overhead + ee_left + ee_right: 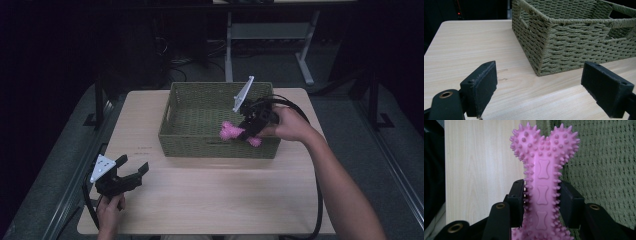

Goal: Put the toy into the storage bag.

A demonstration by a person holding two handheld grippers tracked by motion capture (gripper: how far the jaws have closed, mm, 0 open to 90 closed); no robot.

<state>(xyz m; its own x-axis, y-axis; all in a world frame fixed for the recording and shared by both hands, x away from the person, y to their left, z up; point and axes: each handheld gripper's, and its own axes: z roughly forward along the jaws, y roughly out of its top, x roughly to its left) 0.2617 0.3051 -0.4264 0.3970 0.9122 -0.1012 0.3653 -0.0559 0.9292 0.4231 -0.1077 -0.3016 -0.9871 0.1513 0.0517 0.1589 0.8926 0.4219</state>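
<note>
A pink spiky bone-shaped toy [235,133] hangs over the front wall of the green woven basket [190,142], gripped at its shaft by my right gripper [245,131]. In the right gripper view the pink toy [543,170] stands between the two black pads [517,200], which press on its sides. My left gripper [134,168] rests low over the table's front left corner, open and empty. Its own view looks between its spread pads [482,85] at a corner of the basket [564,42].
The basket stands at the middle back of the light wooden table [210,200]. A black cable [318,190] trails from the right gripper along the forearm. Table legs and dark floor lie beyond the far edge.
</note>
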